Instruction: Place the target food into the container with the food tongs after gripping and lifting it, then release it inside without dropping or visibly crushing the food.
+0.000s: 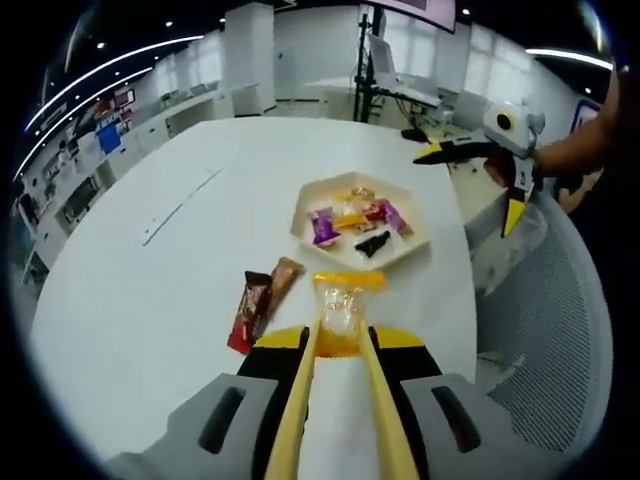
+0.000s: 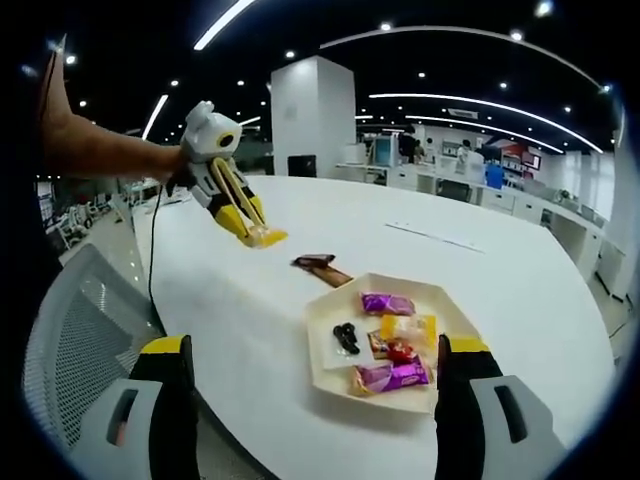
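An open-plan office or lab hall: a large white bench fills the centre, rows of desks with monitors line the upper right, a white pillar stands at top centre, and strip lights cross the dark ceiling.

The left gripper view looks down along its own tongs across the white table, with the tray at mid-frame, fairly near. The right gripper view faces the same table from the opposite side, lower and closer, tray in the lower centre. Both views share the tray, table and each other's hand-held gripper.
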